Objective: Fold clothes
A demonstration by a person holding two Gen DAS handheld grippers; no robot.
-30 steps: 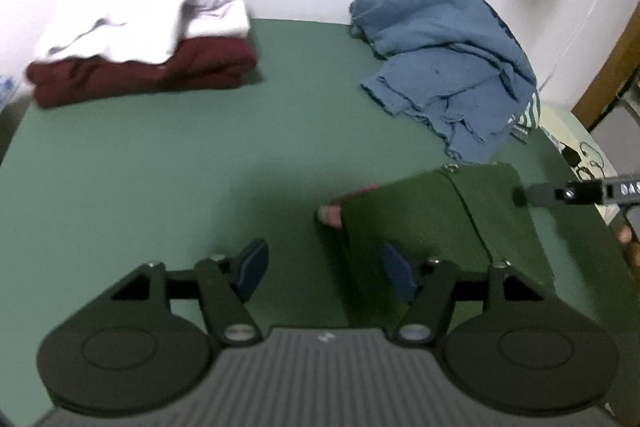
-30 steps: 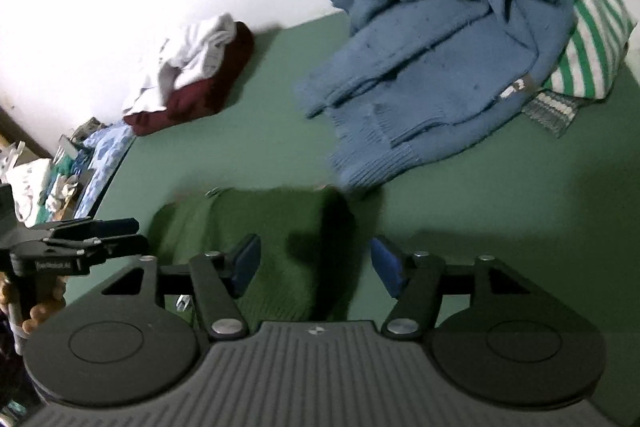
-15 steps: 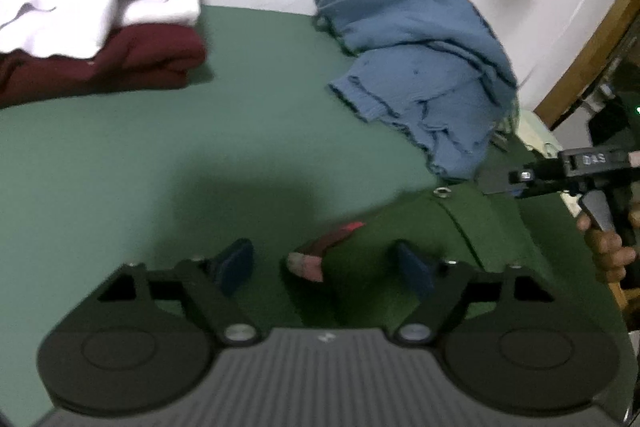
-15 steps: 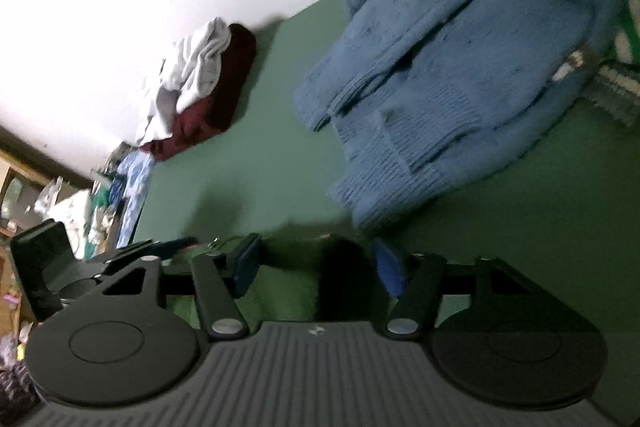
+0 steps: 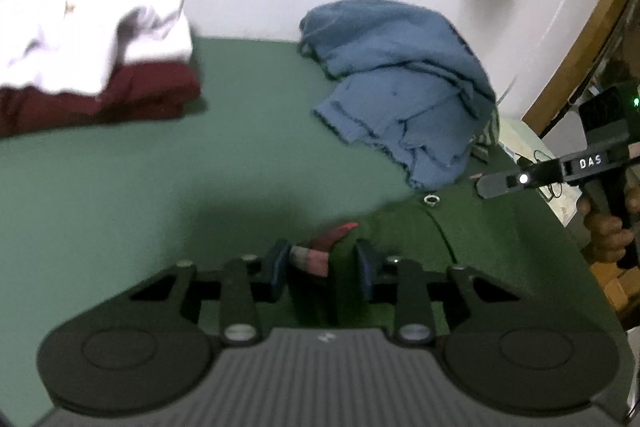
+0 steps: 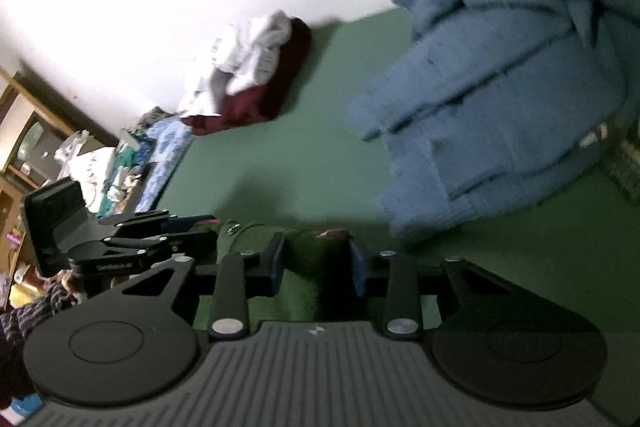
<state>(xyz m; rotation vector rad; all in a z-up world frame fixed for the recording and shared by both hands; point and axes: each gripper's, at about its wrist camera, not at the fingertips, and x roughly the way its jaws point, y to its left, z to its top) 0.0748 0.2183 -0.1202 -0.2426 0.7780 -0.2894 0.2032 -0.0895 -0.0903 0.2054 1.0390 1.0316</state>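
On the counter (image 5: 120, 187), my left gripper (image 5: 322, 267) and right gripper (image 6: 316, 263) are both closing, each with a fold of the green garment (image 5: 472, 247) between its jaws.

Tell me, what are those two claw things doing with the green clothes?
A person is folding clothes with a claw in each hand. Both the left claw and the right claw are closing on an edge of the dark green garment lying on the green table, with its cloth between the jaws. A white top sits already folded on a maroon one at the back. The blue sweater lies in a heap, not yet folded.
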